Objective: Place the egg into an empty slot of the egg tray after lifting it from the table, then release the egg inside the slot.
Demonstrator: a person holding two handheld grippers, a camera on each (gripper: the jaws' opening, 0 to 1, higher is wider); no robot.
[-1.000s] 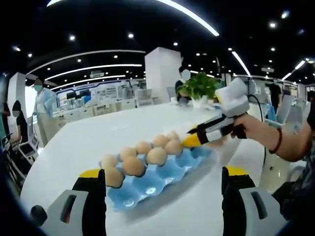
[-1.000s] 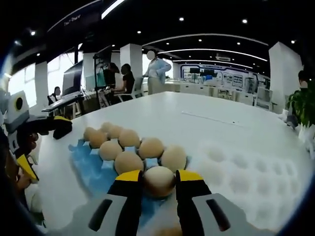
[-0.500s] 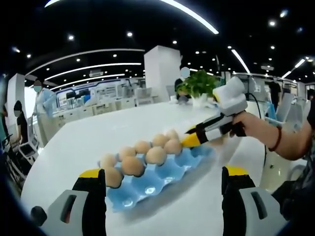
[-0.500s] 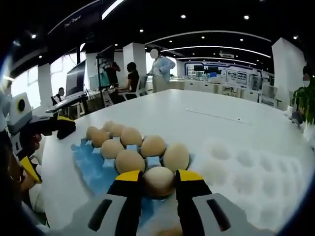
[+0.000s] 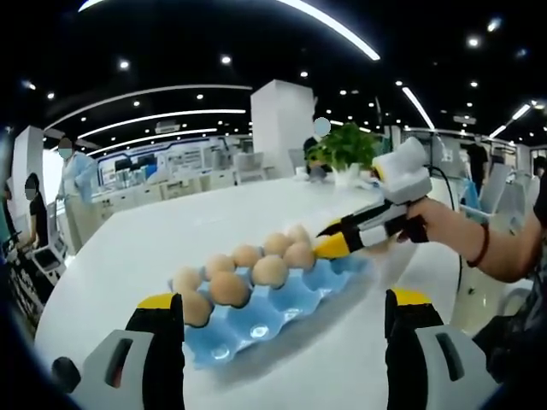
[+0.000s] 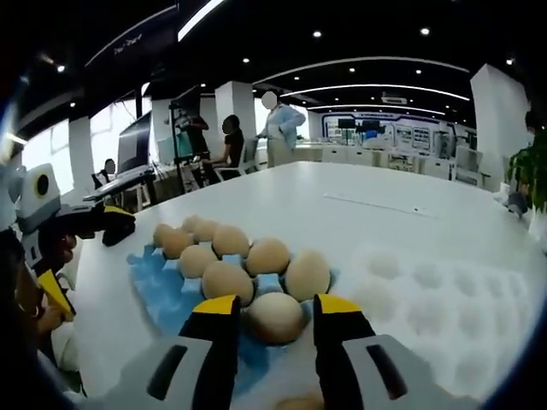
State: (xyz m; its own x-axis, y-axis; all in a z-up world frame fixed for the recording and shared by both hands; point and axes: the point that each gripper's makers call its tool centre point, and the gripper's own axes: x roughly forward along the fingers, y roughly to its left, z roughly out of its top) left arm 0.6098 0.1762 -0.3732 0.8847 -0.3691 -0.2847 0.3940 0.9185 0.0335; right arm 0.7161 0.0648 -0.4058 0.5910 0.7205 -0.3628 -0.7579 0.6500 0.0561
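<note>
In the left gripper view, the left gripper [image 5: 286, 320] hangs low over the white surface [image 5: 154, 243] with its jaws wide apart and nothing between them. Ahead of it the blue egg tray [image 5: 272, 306] lies at a slant, its far row filled with brown eggs and its near row showing empty cups. Further right, the right gripper [image 5: 329, 245] reaches in, its yellow tips down at the far end of the tray, held by a hand [image 5: 432, 224] with a dark band on the wrist; the forearm runs off to the right edge. A potted plant [image 5: 346, 149] stands behind on the surface.

The right gripper view looks along that gripper's jaws from above the tray's end. On the left the left gripper [image 6: 94, 224] shows beside the tray [image 6: 158, 286]. In the middle the egg [image 6: 275, 317] sits in a cup at the near end of the tray, between the right gripper's [image 6: 273, 309] jaws, which stand slightly apart from its sides with small gaps visible. On the right, a white egg tray [image 6: 427, 299] lies just beside the blue one.
</note>
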